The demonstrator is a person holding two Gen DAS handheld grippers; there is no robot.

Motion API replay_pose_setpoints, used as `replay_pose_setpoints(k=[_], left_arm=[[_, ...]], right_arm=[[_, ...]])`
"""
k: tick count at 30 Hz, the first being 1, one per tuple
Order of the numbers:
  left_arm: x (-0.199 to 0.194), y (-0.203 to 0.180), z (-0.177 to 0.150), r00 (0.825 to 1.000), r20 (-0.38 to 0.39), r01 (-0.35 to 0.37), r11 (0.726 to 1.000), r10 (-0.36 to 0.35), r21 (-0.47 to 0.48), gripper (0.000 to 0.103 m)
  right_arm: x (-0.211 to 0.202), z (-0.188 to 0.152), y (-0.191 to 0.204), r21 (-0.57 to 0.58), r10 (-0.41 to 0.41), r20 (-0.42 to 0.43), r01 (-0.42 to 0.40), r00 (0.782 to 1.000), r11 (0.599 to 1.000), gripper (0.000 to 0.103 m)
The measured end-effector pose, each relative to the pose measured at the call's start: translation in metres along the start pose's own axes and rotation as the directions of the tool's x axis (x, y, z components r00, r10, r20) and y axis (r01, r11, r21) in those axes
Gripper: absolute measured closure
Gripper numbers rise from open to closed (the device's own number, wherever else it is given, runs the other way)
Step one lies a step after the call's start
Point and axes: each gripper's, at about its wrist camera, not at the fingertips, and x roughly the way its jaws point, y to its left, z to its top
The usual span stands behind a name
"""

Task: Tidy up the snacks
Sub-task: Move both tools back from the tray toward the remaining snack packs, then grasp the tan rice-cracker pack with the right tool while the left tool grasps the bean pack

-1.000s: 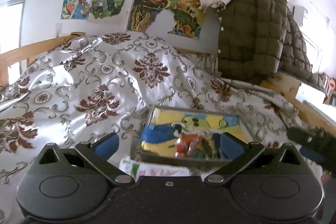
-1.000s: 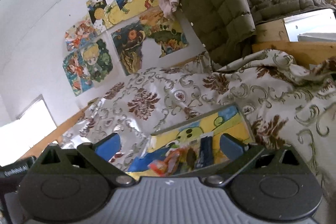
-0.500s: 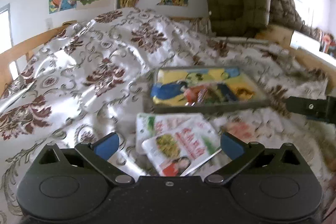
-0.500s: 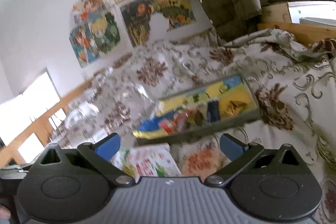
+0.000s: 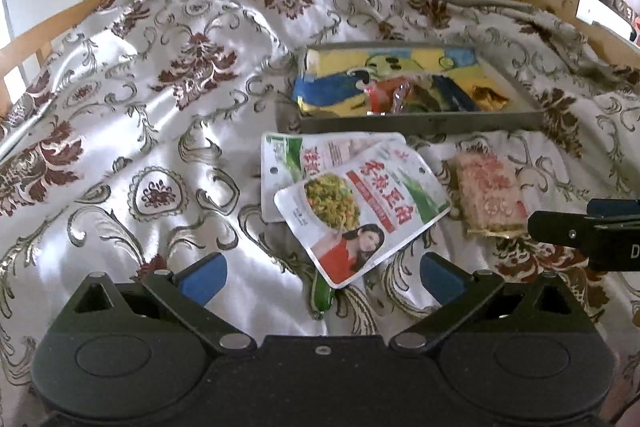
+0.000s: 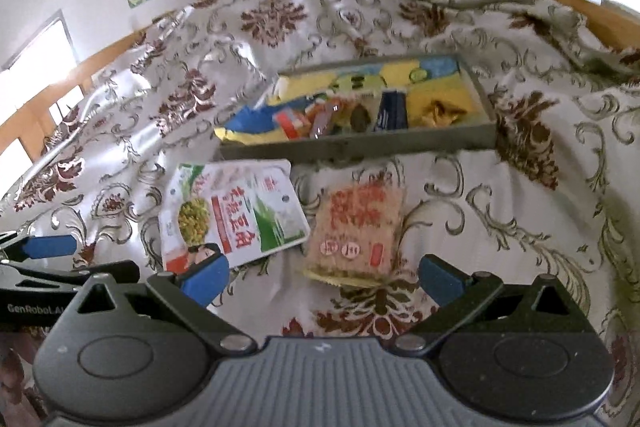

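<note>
Both cameras have tilted down from the wall, revealing 2 pickle pouches (image 5: 362, 215) and a pink-wrapped block (image 6: 356, 227) before the tray (image 5: 420, 126). Left gripper (image 5: 320, 277) and right gripper (image 6: 322, 277) hover, jaws apart and empty, so packing likely starts.

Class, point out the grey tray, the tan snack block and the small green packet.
Shallow grey tray (image 6: 360, 146): right wrist view, front wall.
Tan rectangular snack block (image 6: 356, 227): right wrist view, top face.
Small green packet (image 5: 321, 295): left wrist view, middle.
</note>
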Motion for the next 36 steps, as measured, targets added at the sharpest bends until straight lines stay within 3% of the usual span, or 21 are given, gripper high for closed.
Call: replay_pose_setpoints(k=[10,23,30,36], left_arm=[[0.017,-0.009,0.001,0.999,-0.037,-0.002,0.999,0.004,0.052,0.001],[0.037,-0.01,0.003,0.997,-0.082,-0.002,0.995,0.01,0.101,0.001],[0.05,-0.004,0.004,0.992,-0.118,0.049,0.997,-0.042,0.058,0.001],[0.056,-0.008,0.008,0.997,-0.068,0.033,0.988,-0.023,0.149,0.001]], right_arm=[[0.022,0.003,-0.019,0.116,-0.018,-0.105,0.03,0.994,0.993,0.0],[0.044,-0.001,-0.022,0.15,-0.002,-0.227,0.037,0.974,0.988,0.0],[0.051,0.006,-0.022,0.14,0.01,-0.218,0.022,0.976,0.99,0.0],[0.064,0.024,-0.039,0.173,0.04,-0.211,-0.003,0.977,0.985,0.0]])
